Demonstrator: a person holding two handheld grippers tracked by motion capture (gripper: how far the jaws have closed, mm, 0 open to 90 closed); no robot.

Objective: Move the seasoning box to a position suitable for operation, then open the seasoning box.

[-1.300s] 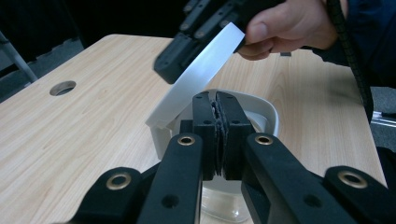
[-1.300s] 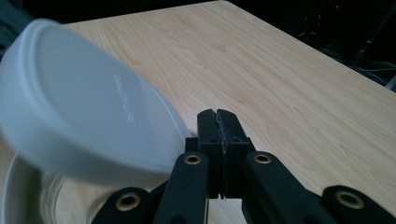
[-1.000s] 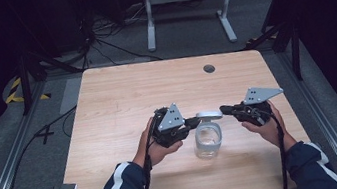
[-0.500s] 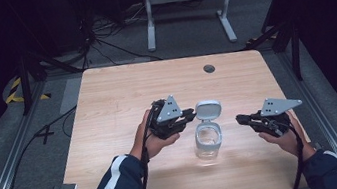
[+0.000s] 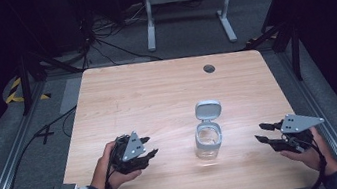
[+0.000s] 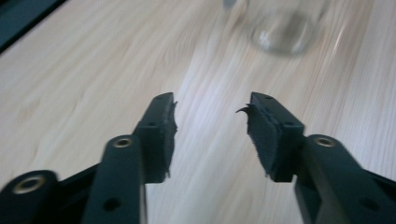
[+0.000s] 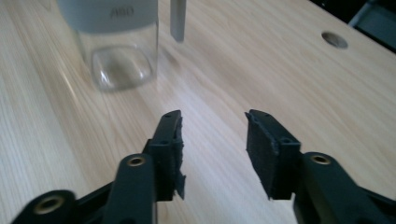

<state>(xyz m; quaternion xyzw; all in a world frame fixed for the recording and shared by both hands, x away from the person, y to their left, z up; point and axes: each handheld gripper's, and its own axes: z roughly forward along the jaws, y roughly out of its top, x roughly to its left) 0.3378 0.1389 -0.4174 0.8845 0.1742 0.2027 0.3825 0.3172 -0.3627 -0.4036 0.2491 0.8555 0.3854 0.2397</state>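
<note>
The left gripper (image 5: 148, 147) has just been opening its jaws, nothing between them; it sits at about seven o'clock on the table (image 5: 137, 99), low over the wood. The right gripper (image 5: 262, 132) at four o'clock has likewise been spreading, its pads (image 7: 261, 144) bare. Both point inward at the clear jar (image 5: 209, 141) — standing upright near the table's middle toward five o'clock, well apart from either. Its grey flip lid (image 5: 208, 109) stands open at the jar's twelve o'clock side, likely hinged back so the mouth stays free.
</note>
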